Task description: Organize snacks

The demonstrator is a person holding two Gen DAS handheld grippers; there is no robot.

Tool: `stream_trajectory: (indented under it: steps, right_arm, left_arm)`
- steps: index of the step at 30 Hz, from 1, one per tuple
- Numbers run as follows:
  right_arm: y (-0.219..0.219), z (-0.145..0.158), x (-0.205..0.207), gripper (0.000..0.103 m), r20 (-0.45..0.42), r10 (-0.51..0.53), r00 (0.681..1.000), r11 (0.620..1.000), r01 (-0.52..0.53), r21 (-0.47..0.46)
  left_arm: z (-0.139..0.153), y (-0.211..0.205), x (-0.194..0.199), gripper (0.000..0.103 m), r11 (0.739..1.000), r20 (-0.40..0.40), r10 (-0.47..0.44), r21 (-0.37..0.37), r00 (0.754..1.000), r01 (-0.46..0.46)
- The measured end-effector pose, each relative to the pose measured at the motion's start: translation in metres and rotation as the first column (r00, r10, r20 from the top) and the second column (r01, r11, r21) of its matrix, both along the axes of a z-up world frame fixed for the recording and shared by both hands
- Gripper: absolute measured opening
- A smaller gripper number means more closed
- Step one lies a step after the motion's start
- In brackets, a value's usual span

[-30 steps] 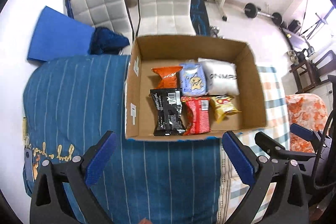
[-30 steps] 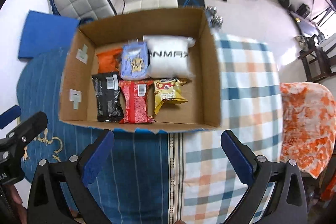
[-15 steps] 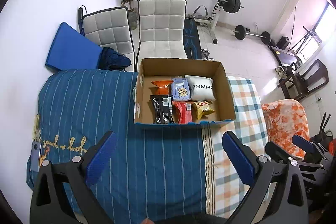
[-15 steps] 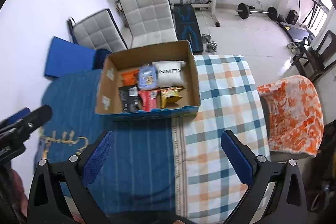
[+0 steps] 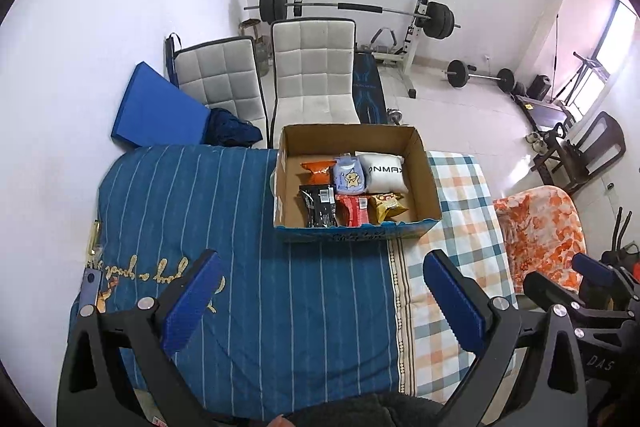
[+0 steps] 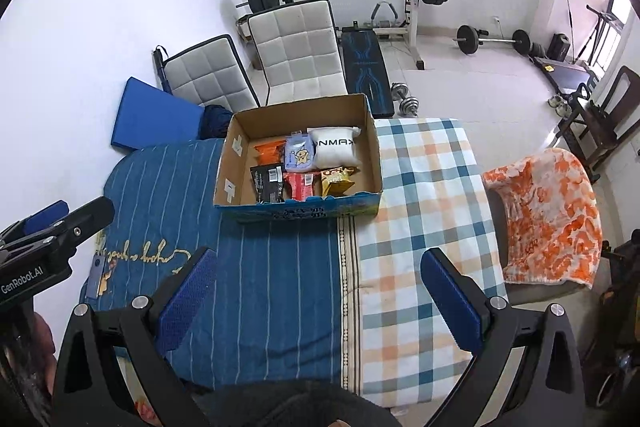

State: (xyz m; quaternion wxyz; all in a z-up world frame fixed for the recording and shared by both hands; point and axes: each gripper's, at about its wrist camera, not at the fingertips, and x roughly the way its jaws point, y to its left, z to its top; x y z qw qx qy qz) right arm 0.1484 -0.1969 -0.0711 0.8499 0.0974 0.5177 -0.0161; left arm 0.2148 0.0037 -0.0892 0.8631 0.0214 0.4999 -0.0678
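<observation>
While a second ago both cameras sat close over the cardboard box, they now look at it from well back and higher, so the whole bed and the room behind are in view. Both hand-held grippers have pulled away: the left hand-held gripper and the right hand-held gripper hang above the bedding with jaws spread wide and nothing between them.

Inside the box the snacks lie as they did: an orange packet, a pale blue pouch and a white pillow pack along the far row, with a black packet, a red packet and a yellow packet in the near row. No packet shows on the covers outside the box. My reading is that the sorting is done or nearly so, and the retreat looks like the close of the job.

Around it, the box sits where the blue striped cover meets a checked blanket. Two quilted chairs, a blue mat and a barbell rack stand beyond; an orange-patterned chair is at the right. Nothing lies between the grippers and the box.
</observation>
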Motion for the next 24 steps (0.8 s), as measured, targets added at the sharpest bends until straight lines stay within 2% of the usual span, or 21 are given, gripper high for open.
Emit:
stream_trajectory:
  steps: [10,19,24]
  right_arm:
    - [-0.004,0.029,0.004,0.103,0.089,-0.035,0.995,0.998,0.039,-0.05]
    - [-0.01,0.041,0.008,0.103,0.121,-0.046,0.992,0.997,0.053,-0.062]
    - [-0.013,0.043,0.008,0.103,0.129,-0.053,0.99,0.995,0.063,-0.074]
  left_arm:
    - [0.018,-0.005,-0.006,0.103,1.0,0.083,0.001,-0.01,0.997,0.0]
    - [0.03,-0.007,-0.008,0.103,1.0,0.128,0.018,-0.011,0.992,-0.017]
    - [0.03,-0.01,-0.009,0.103,0.999,0.136,0.027,0.016,0.99,-0.029]
